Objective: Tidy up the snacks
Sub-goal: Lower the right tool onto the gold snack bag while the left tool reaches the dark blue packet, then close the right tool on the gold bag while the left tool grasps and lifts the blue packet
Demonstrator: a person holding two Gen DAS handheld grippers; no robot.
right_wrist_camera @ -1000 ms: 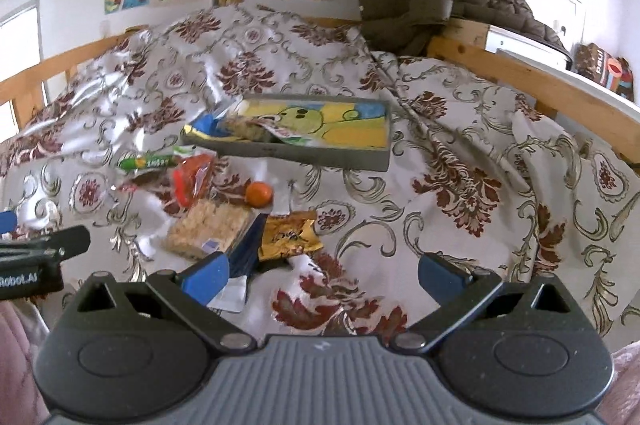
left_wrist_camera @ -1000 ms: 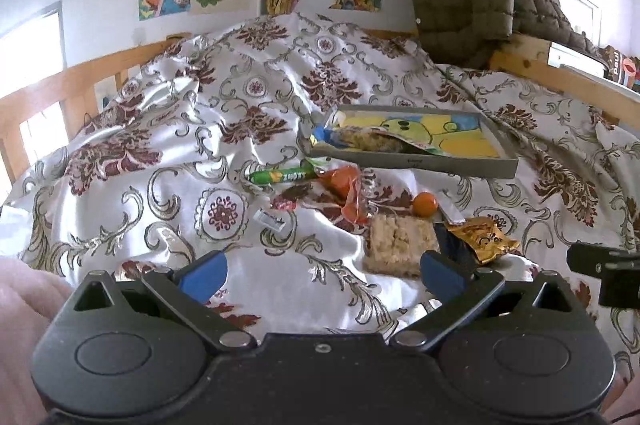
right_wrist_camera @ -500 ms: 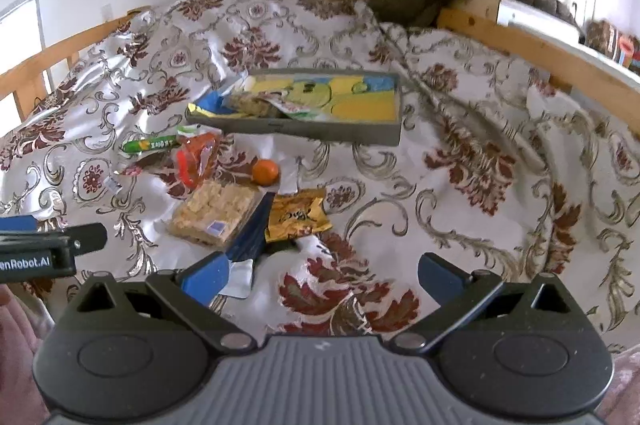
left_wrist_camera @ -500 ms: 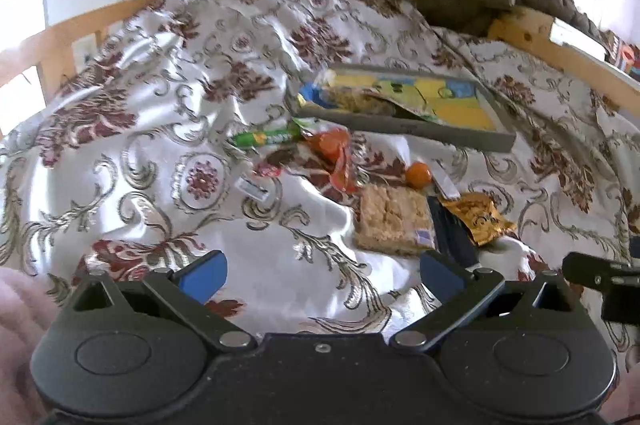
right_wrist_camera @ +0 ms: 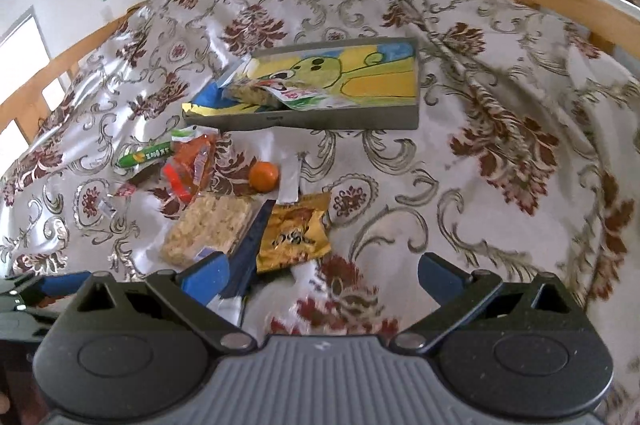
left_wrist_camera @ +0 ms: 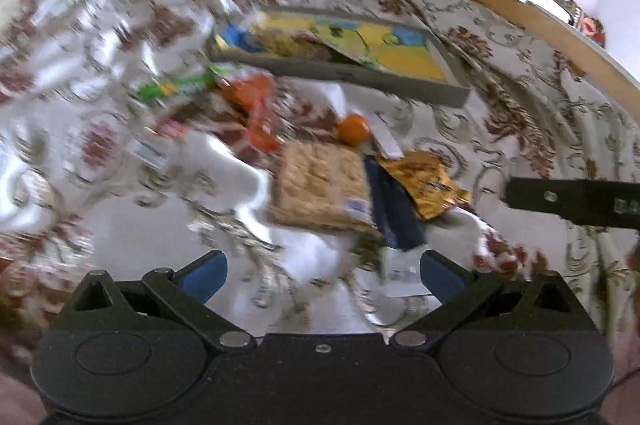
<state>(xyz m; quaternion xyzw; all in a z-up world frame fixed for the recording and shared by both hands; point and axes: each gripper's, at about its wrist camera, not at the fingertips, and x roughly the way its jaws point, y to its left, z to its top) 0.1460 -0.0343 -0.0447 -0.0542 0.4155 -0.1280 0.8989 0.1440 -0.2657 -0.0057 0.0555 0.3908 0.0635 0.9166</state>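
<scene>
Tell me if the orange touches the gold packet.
Apart. The right wrist view shows the orange up and left of the gold packet, with patterned cloth and a white wrapper showing between them.

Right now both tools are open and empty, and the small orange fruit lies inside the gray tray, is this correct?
Not quite. The small orange fruit lies on the bedspread, in front of the gray tray, as the right wrist view shows. Both tools, left and right, are open and empty.

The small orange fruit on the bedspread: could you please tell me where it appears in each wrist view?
Left wrist: the orange fruit sits just above centre.
Right wrist: it lies left of centre.
Shared landmark: the grey tray lies beyond it in both.
</scene>
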